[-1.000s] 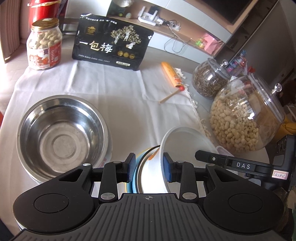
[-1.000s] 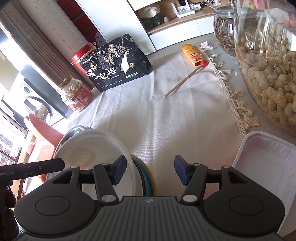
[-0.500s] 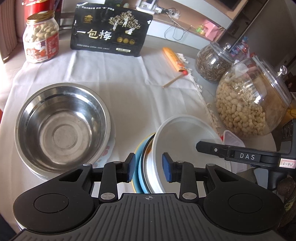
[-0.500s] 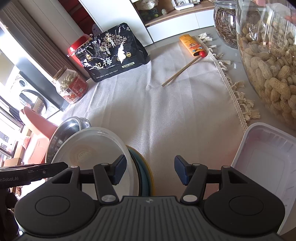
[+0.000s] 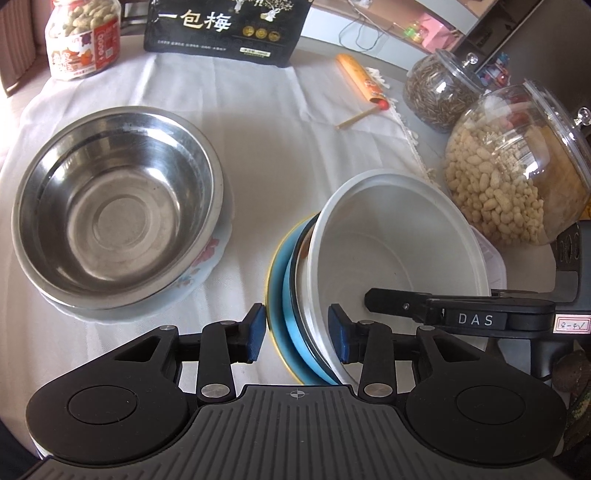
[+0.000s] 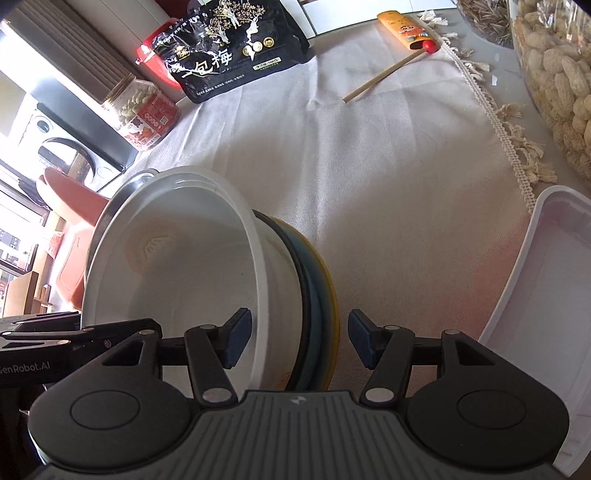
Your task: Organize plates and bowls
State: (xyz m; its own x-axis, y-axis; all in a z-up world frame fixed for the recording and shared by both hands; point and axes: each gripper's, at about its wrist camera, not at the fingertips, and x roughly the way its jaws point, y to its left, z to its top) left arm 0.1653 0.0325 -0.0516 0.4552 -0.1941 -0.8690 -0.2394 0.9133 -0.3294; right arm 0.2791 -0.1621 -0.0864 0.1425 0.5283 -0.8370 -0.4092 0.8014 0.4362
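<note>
My left gripper (image 5: 297, 334) is shut on the rim of a tilted stack: a white plastic bowl (image 5: 399, 258) nested in a blue and yellow plate (image 5: 280, 291). My right gripper (image 6: 299, 339) straddles the same stack's rims from the other side, with the white bowl (image 6: 177, 273) and the blue and yellow plate (image 6: 321, 306) between its jaws; a gap shows beside the right pad (image 6: 360, 341). A steel bowl (image 5: 114, 206) sits in a floral white plate (image 5: 207, 262) at the left.
A white plastic tray (image 6: 546, 295) lies at the right. Two glass jars, of peanuts (image 5: 509, 173) and of seeds (image 5: 439, 92), stand at the right. A black snack bag (image 5: 225, 29), a peanut jar (image 5: 83, 40) and an orange tube with a stick (image 5: 364, 85) lie at the back.
The stack of white bowl and blue plate has tilted further upright and risen. Both grippers have moved with it, and the steel bowl has come closer in the left wrist view.
</note>
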